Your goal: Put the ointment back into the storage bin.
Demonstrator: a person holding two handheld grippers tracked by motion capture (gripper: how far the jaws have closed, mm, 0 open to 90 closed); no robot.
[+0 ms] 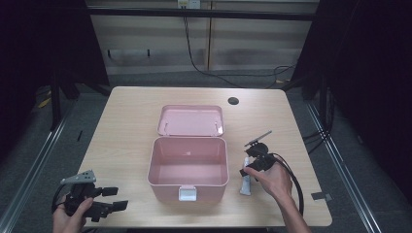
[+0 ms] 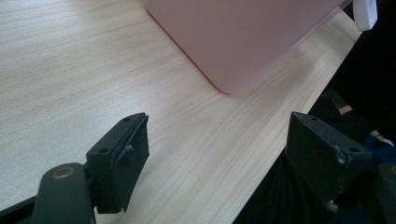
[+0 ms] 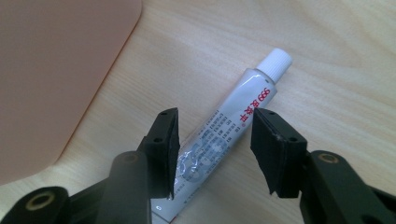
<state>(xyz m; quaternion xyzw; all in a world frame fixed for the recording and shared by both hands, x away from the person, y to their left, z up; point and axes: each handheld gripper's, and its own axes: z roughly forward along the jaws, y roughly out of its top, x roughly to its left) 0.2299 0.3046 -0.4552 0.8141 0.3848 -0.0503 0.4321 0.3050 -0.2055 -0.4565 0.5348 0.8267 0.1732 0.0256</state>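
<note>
Right claw [image 3: 215, 140] half open astride tube [image 3: 233, 126] on desk [image 3: 336, 70], not yet pinching. Risk: slanted tube slips, rolls. Left claw [image 2: 219, 154] wide open, empty, beside box [image 2: 243, 37].

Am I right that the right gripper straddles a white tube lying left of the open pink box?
Not quite: the white tube lies right of the open pink box, as the high view shows. The right gripper does straddle it, jaws apart.
</note>
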